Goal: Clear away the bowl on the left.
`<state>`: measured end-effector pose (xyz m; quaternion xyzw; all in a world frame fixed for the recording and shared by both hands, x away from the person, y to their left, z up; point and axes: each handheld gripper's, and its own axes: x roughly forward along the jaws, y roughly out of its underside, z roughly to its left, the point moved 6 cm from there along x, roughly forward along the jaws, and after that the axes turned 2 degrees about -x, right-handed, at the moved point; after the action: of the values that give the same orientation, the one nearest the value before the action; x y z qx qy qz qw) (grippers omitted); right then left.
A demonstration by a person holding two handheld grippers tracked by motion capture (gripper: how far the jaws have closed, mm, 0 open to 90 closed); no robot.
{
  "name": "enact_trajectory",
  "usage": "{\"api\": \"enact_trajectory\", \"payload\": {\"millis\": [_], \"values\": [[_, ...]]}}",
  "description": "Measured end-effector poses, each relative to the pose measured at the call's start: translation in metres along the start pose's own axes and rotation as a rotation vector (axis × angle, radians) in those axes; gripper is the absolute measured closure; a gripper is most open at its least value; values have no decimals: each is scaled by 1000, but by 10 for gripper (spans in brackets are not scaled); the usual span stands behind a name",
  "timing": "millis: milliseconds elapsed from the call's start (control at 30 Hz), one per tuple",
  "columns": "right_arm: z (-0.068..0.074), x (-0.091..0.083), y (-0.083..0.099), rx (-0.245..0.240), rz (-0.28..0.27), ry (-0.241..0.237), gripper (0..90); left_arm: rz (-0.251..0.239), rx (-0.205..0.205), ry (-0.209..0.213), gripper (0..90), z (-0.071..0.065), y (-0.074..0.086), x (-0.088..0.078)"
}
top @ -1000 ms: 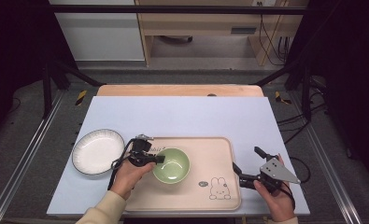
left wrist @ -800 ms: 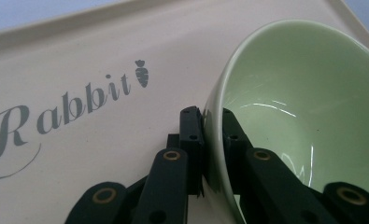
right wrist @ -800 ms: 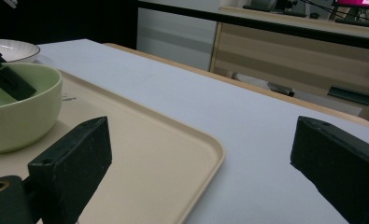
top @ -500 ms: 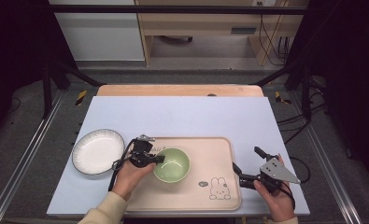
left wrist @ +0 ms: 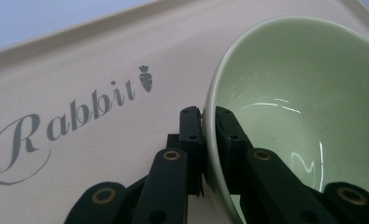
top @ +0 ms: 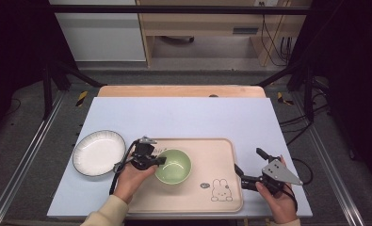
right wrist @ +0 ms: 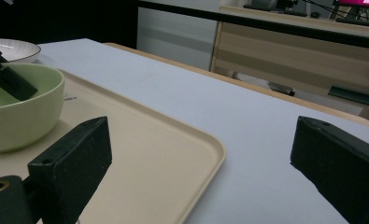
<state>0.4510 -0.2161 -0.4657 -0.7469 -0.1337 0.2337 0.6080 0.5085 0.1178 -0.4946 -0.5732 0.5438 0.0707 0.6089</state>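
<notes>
- green bowl (top: 173, 165) sits upright on the beige tray (top: 221, 155), left-centre, w/ a white plate (top: 99, 152) off the tray on the table's left
- left gripper (top: 151, 160) pinches the bowl's near-left rim, one jaw inside, one outside, pads tight on the wall; clear in left gripper view, rim (left wrist: 209, 140) wedged between them
- right gripper (top: 249, 165) hangs just off the tray's right edge, jaws spread wide, nothing between; bowl (right wrist: 21, 105) seen well apart from it
- step in hand, prob: grip made, bowl not lifted yet
- next: lift straight up w/o tilting, rim pinch is thin so bowl may swing; likely carry toward plate or off tray, keep right gripper clear
</notes>
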Motion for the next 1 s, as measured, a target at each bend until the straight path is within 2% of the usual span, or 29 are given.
{"api": "enact_trajectory", "payload": {"millis": [333,433,533,633,667,733,800,867,933,1000], "values": [[1,0,0,2,2,-1,54,-26,9,-16,826,-1,-1,-2],[1,0,0,2,4,-2,54,-64,8,-12,805,-2,-5,-6],[1,1,1,3,6,-3,54,-85,38,-23,758,-3,-7,-9],[1,1,0,1,4,-4,54,-142,59,-35,634,-5,-10,-11],[1,1,0,1,4,-4,54,-142,59,-35,584,-5,-10,-11],[1,1,0,2,4,-3,54,-192,85,-36,496,-7,-14,-14],[1,1,0,1,3,-3,54,-233,113,-36,399,-8,-16,-17],[1,1,0,2,3,-3,54,-275,167,-41,324,-10,-18,-22],[1,0,0,2,3,-2,54,-313,196,-22,267,-13,-19,-27],[1,0,0,2,1,-2,54,-340,202,-1,234,-14,-19,-32]]}}
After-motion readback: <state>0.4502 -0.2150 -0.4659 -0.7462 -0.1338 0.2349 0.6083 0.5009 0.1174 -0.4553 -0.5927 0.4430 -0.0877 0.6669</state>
